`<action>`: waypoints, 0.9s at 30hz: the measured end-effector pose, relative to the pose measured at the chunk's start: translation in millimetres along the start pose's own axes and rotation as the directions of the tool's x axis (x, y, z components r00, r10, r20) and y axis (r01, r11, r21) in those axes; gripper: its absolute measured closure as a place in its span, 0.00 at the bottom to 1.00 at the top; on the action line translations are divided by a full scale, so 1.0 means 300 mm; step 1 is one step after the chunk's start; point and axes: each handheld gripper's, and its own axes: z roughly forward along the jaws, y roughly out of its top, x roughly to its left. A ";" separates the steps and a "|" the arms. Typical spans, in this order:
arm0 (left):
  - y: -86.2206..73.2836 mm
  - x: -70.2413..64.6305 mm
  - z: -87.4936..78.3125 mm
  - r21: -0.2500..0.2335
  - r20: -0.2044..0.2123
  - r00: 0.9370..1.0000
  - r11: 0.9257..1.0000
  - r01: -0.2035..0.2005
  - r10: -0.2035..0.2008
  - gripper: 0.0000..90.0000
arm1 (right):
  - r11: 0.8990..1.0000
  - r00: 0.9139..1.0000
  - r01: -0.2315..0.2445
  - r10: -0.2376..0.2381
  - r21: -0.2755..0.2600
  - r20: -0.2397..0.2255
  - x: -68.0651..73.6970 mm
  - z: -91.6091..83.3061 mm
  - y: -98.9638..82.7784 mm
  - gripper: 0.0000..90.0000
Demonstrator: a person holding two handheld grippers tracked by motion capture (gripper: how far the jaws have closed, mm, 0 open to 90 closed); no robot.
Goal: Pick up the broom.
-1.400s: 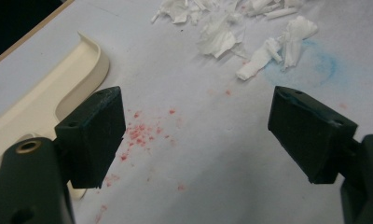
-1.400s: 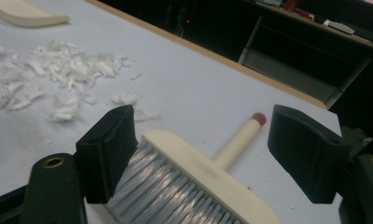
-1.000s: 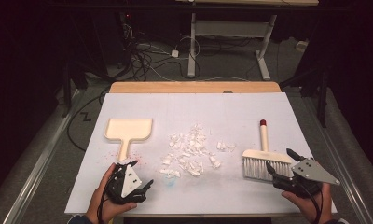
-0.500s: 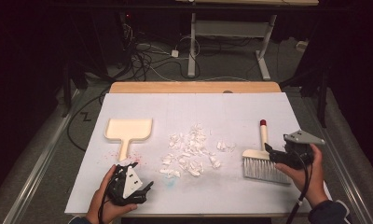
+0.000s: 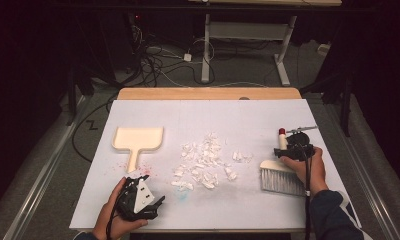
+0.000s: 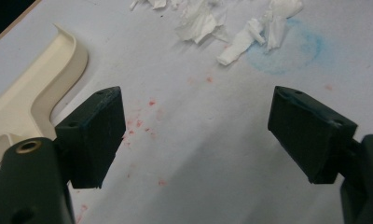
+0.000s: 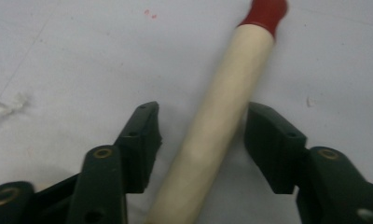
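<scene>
White paper scraps (image 5: 205, 162) lie heaped mid-bench as I bring my right hand-held gripper (image 7: 201, 135) down over the brush handle (image 7: 219, 112), jaws spread to either side of the pale wood and not yet pinching it. The brush (image 5: 282, 175) rests at the right of the bench (image 5: 198, 112), bristles toward me, red tip pointing away. My left hand-held gripper (image 6: 198, 130) hovers low with jaws wide apart and empty, just beside the cream dustpan (image 5: 137, 140). The handle sits off-centre, nearer the right jaw, so closing now could roll it sideways or give a skewed hold. A loose grip might let the bristles drag and scatter the scraps.
</scene>
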 end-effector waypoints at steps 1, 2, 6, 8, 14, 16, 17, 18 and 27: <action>0.001 -0.001 -0.001 0.000 -0.001 1.000 1.000 -0.004 0.004 0.20 | 1.000 1.000 0.000 0.000 -0.009 -0.001 0.001 0.005 0.003 0.59; 0.001 -0.001 -0.001 0.000 -0.001 1.000 1.000 -0.004 0.004 0.20 | 1.000 1.000 0.002 -0.003 -0.019 -0.002 0.003 0.009 0.004 0.63; 0.003 -0.002 0.001 0.000 0.001 1.000 1.000 -0.006 0.006 0.20 | 0.999 1.000 0.024 -0.024 -0.024 0.004 0.011 0.013 0.010 0.68; 0.004 -0.003 0.002 0.002 0.003 1.000 1.000 -0.006 0.006 0.20 | 0.999 1.000 0.025 -0.025 -0.025 0.001 0.009 0.012 0.009 0.68; 0.007 -0.005 0.006 0.007 0.008 1.000 1.000 -0.015 0.015 0.20 | 0.998 0.999 0.038 -0.039 -0.040 -0.006 0.016 0.017 0.012 0.79; 0.007 -0.004 0.005 0.011 0.006 1.000 1.000 -0.022 0.022 0.20 | 0.997 0.998 0.065 -0.064 -0.041 0.006 0.023 0.018 0.014 0.79; 0.006 -0.003 0.005 0.008 0.006 1.000 1.000 -0.015 0.015 0.20 | 0.997 0.998 0.061 -0.060 -0.043 0.004 0.022 0.018 0.014 0.79; 0.006 -0.003 0.005 0.008 0.006 1.000 1.000 -0.015 0.015 0.20 | 0.997 0.998 0.061 -0.061 -0.046 0.000 0.020 0.018 0.012 0.79; 0.002 -0.001 -0.003 0.003 0.000 1.000 1.000 -0.007 0.007 0.20 | 0.985 0.997 0.074 -0.073 -0.156 0.011 0.015 -0.035 0.008 0.79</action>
